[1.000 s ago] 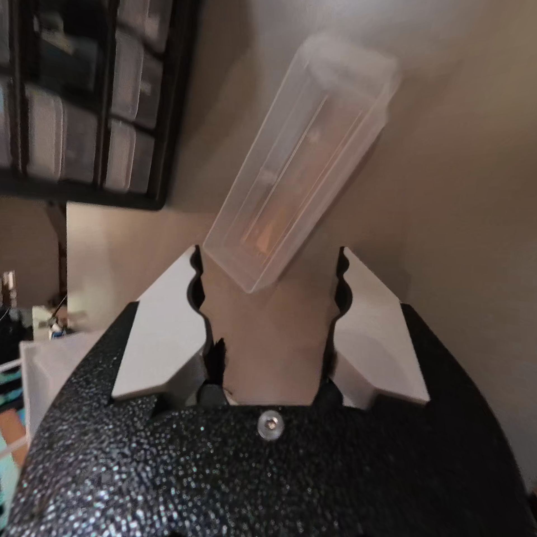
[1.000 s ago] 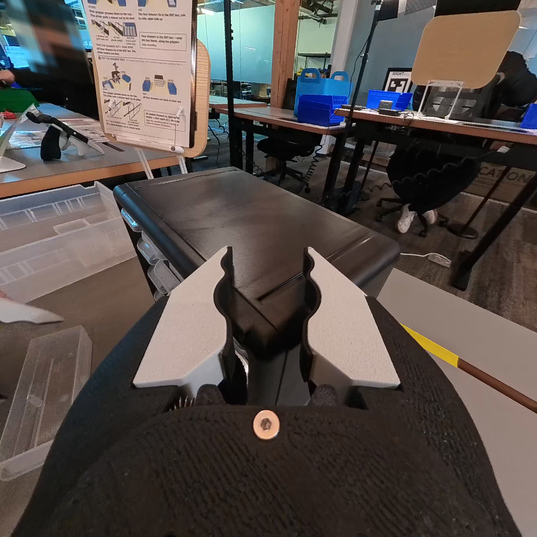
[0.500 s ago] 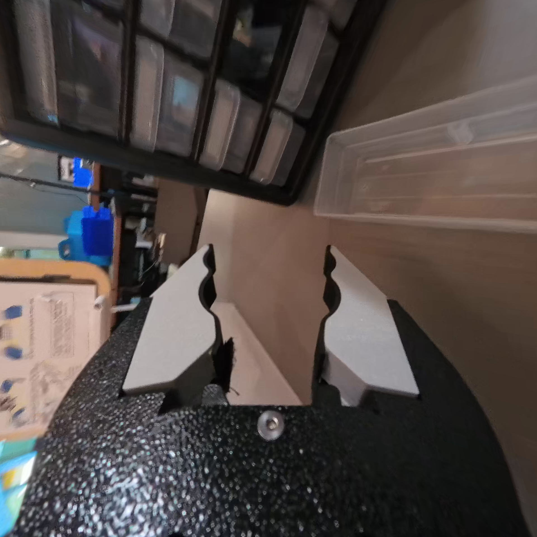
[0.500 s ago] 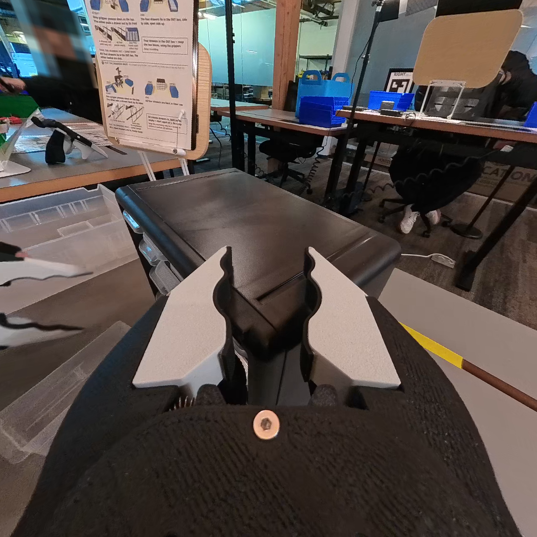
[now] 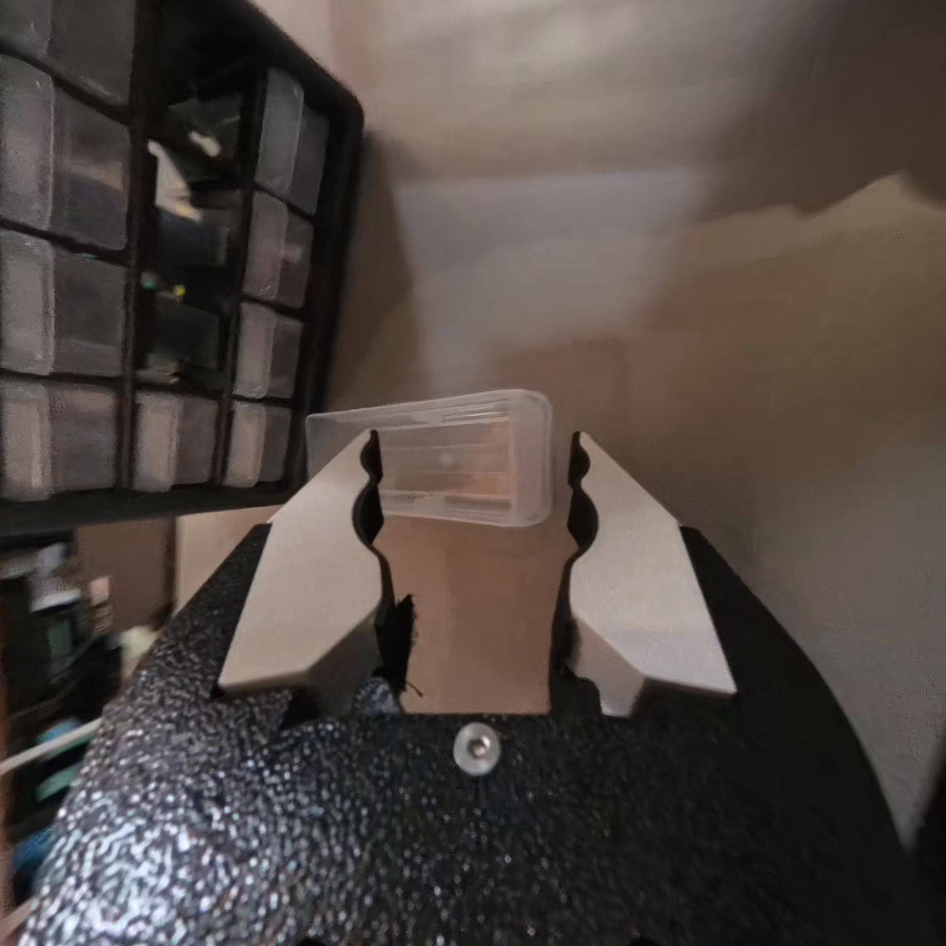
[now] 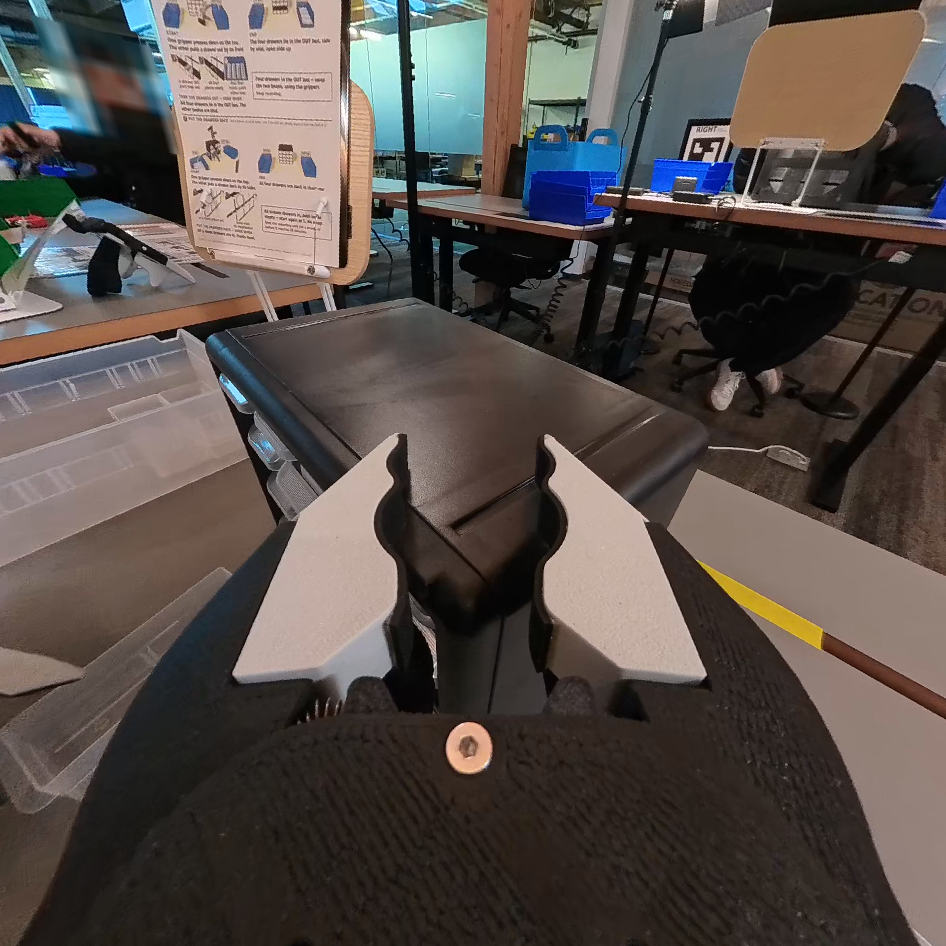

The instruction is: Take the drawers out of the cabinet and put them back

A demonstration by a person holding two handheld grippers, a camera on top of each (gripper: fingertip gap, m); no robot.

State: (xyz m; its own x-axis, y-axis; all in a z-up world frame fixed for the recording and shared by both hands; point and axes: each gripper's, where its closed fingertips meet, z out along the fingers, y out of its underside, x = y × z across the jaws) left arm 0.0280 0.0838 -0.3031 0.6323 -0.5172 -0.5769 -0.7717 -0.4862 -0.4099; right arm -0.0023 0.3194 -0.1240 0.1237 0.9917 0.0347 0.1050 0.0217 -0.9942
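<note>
Count: 2 grippers, 1 cabinet, 1 loose drawer out on the surface [image 5: 768, 460]; 1 big clear bin [image 6: 102, 425] left of cabinet in right view.
L gripper [image 5: 473, 445]: fingers spread wide, nothing between them, pointing down at the drawer.
Drawer [image 5: 450, 455]: lies just past the L fingertips, crosswise; left finger covers its near-left corner. Contact? Can't tell.
Drawer look: clear plastic, long narrow box w/ rounded corners, ribs showing through. Same drawer prob. the clear piece low-left in right view [image 6: 102, 681], partly hidden by gripper body.
Cabinet [image 5: 169, 266]: black frame, grid of frosted drawers; one column shows dark, drawerless slots. Sits up-left of L gripper, close to the loose drawer.
R gripper [image 6: 473, 445]: jaws parted, holding nothing; cabinet's near top corner sits between the fingers, fingers over the black top [image 6: 460, 389].
</note>
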